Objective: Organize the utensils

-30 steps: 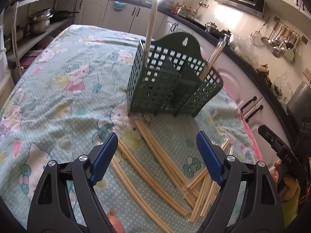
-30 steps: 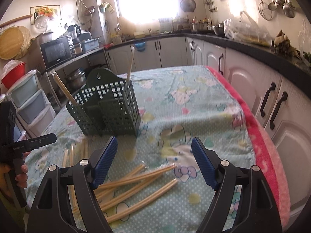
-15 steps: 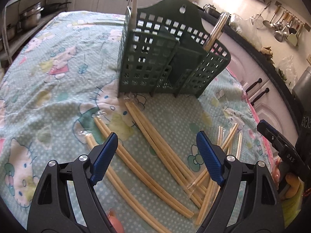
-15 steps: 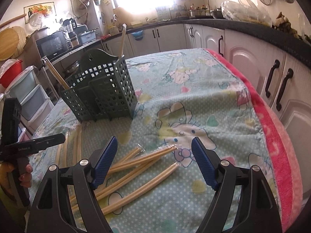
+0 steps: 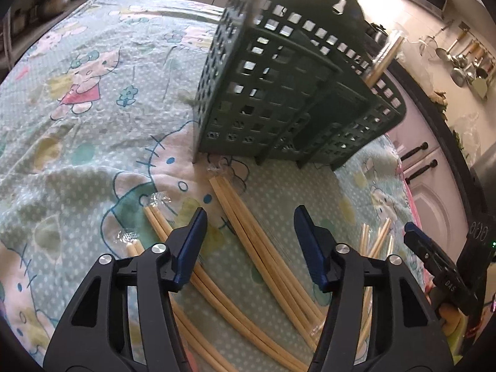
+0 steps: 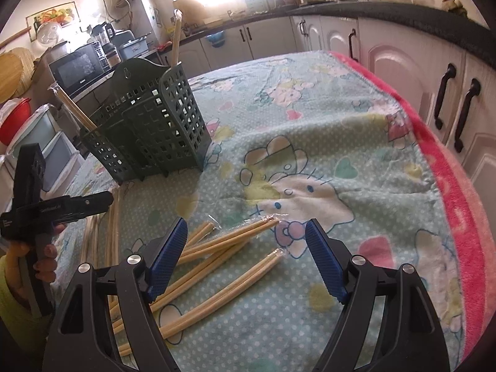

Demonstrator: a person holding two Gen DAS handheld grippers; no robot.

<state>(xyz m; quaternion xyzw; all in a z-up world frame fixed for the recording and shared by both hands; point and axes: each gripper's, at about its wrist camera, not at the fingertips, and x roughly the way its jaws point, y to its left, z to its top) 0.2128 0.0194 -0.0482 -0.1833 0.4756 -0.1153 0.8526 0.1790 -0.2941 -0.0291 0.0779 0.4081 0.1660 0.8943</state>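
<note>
Several wrapped pairs of bamboo chopsticks [image 5: 248, 235] lie scattered on the cartoon-print tablecloth [image 5: 93, 117] in front of a dark green lattice utensil holder [image 5: 288, 99]. Two wrapped pairs stand in the holder [image 6: 148, 130], one at each end. My left gripper [image 5: 249, 232] hovers low over a bundle of chopsticks; its jaws are closing with the bundle between them, pads not touching. My right gripper [image 6: 245, 245] stands open above more chopsticks [image 6: 229, 241], holding nothing.
White kitchen cabinets [image 6: 403, 71] with black handles run along the table's right side, where a pink cloth edge [image 6: 458, 204] hangs. A microwave [image 6: 80, 68] and storage drawers sit behind the holder. A hand [image 6: 46, 254] holds the left gripper's handle at the left edge of the right wrist view.
Both grippers came down and forward toward the chopsticks; the holder looms larger in both views. The left jaws have narrowed. The right jaws kept their width.
</note>
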